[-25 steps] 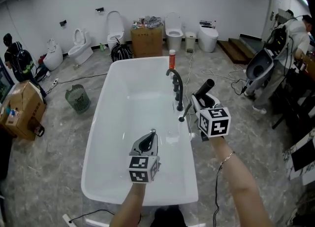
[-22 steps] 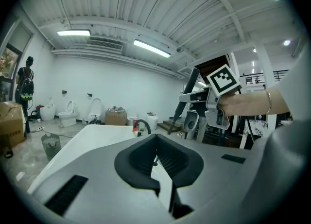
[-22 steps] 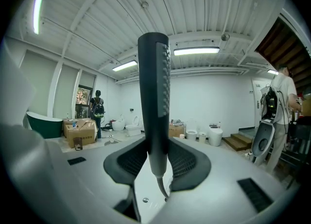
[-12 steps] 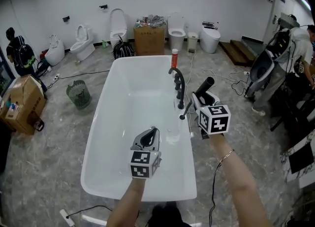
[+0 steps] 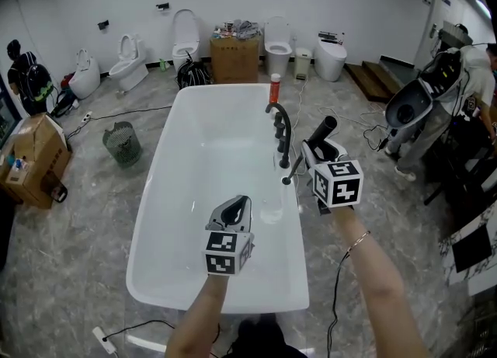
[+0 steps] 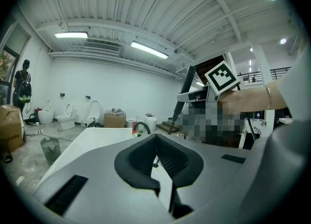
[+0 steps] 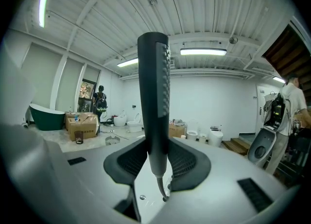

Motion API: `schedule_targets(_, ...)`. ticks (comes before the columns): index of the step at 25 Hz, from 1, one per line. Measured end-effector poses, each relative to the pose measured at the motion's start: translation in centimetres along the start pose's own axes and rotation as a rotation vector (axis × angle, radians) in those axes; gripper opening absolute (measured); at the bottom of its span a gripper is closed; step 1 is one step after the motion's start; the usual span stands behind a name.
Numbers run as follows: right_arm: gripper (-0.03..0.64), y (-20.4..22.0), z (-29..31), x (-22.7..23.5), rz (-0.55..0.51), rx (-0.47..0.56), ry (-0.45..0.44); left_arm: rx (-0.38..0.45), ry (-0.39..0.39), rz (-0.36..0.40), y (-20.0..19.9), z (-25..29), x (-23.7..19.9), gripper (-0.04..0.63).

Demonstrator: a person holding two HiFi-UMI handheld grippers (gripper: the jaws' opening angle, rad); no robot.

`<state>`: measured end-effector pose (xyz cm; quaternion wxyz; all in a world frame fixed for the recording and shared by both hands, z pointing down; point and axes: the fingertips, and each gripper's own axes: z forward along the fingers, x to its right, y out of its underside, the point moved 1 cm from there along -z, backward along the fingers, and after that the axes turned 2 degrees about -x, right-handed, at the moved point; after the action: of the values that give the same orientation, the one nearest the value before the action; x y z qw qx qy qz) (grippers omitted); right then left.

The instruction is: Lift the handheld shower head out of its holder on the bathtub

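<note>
A dark grey, stick-shaped handheld shower head (image 7: 154, 96) is clamped at its lower stem between the dark ribbed pads of the right gripper (image 7: 158, 156). Its slotted upper part is seen rising above the jaws, and a thin dark hose end (image 7: 162, 191) is seen hanging below them.

In the head view the shower head (image 5: 321, 135) is held tilted. Its upper end is pointed up and away from the right gripper (image 5: 313, 152), and its lower end is carried just to the left of that gripper, over the right rim of a white, oblong freestanding bathtub (image 5: 177, 164). A black arched tap spout (image 5: 279, 119) and a row of dark fittings (image 5: 281, 154) are found on that rim, just ahead and to the left of the right gripper. Whether the hose end touches the rim cannot be told. A red cylindrical bottle (image 5: 272, 90) is stood on the far rim, well ahead of the right gripper.

The left gripper (image 5: 241, 204) is held over the tub's basin, to the left of the right gripper and nearer to the person. Its jaws are brought together at the tips, and nothing is held between them.
</note>
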<state>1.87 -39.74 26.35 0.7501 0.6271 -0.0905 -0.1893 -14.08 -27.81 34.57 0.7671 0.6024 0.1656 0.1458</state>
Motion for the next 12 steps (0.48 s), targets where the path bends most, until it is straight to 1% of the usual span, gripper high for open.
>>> schedule_targets(12,0.135,0.2,0.9,0.0,0.009,-0.007,0.010,-0.004,-0.004,-0.001,0.5,0.3,-1.1,0.020)
